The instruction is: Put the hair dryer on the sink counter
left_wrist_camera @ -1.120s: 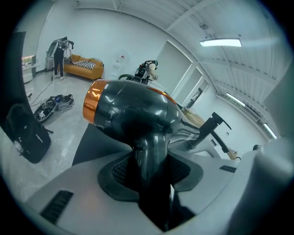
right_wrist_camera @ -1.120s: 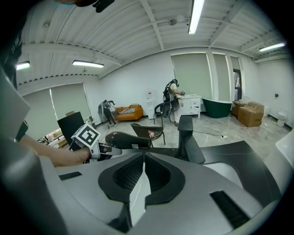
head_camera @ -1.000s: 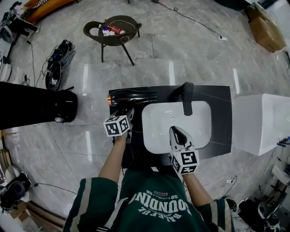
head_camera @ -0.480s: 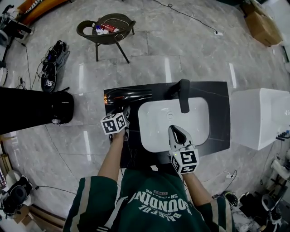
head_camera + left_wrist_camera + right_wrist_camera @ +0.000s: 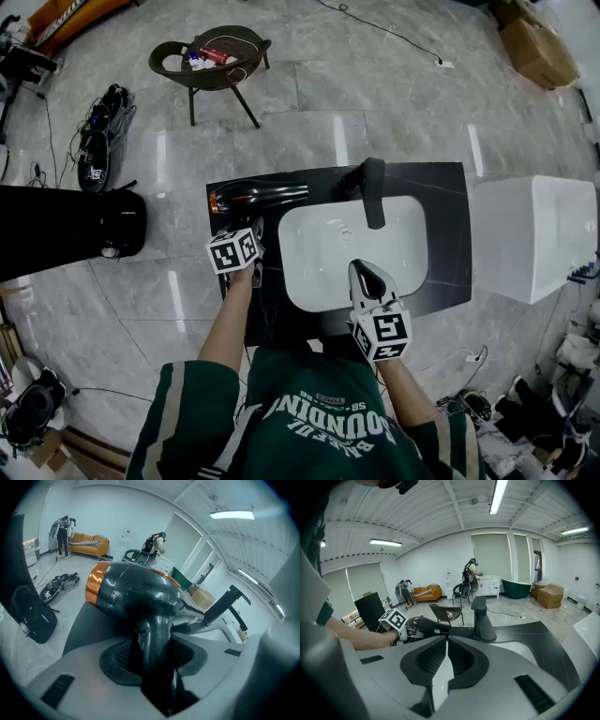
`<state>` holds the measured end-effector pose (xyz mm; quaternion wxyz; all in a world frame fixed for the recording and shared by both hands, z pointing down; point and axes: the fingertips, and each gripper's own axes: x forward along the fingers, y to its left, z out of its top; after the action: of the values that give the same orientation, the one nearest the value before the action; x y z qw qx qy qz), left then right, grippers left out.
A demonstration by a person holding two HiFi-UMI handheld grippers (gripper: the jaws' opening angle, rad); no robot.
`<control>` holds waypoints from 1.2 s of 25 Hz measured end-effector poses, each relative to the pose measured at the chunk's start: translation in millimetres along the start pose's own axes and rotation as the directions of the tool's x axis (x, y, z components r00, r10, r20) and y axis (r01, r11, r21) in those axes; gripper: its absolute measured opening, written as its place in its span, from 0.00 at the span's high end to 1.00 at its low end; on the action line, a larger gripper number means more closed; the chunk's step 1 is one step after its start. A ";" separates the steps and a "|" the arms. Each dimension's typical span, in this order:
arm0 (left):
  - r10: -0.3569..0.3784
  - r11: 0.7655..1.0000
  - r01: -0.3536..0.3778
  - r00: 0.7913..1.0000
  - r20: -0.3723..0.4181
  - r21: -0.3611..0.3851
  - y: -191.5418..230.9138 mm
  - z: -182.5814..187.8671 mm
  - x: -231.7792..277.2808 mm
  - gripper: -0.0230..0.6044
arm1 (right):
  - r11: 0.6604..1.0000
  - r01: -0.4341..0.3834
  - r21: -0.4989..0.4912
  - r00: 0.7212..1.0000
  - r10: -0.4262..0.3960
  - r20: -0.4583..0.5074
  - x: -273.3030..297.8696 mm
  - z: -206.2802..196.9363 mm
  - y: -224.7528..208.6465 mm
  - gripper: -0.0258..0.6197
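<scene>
Faucet (image 5: 372,192) and basin (image 5: 352,258) beside hair dryer (image 5: 258,195)

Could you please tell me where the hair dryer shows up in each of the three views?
Head view: the hair dryer is at the left end of the dark counter, left of the basin.
Left gripper view: it fills the centre.
Right gripper view: small, left of centre.
Shared landmark: the black faucet.
</scene>
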<state>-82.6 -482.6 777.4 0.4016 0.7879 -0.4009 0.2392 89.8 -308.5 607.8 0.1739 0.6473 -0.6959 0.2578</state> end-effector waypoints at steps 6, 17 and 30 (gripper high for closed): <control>0.035 0.999 -0.034 0.999 -0.009 0.006 0.2 -1.4 2.0 0.70 | 1.000 0.008 0.002 1.000 -0.008 0.007 -7.6 -0.7 -3.7 0.89; 0.053 0.998 -0.052 0.999 -0.007 0.046 -1.1 -0.2 -10.4 0.67 | 0.999 -0.023 -0.023 0.999 0.024 0.032 -33.2 4.4 -13.3 0.89; 0.147 0.978 -0.156 0.986 0.072 0.136 -31.6 -3.1 -82.6 0.66 | 0.978 -0.187 -0.098 0.980 0.193 0.057 -49.8 20.4 -25.8 0.89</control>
<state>-103.4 -432.5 707.5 0.3130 0.7884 -0.4542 0.2724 122.3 -280.7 566.1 0.1549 0.5773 -0.7710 0.2195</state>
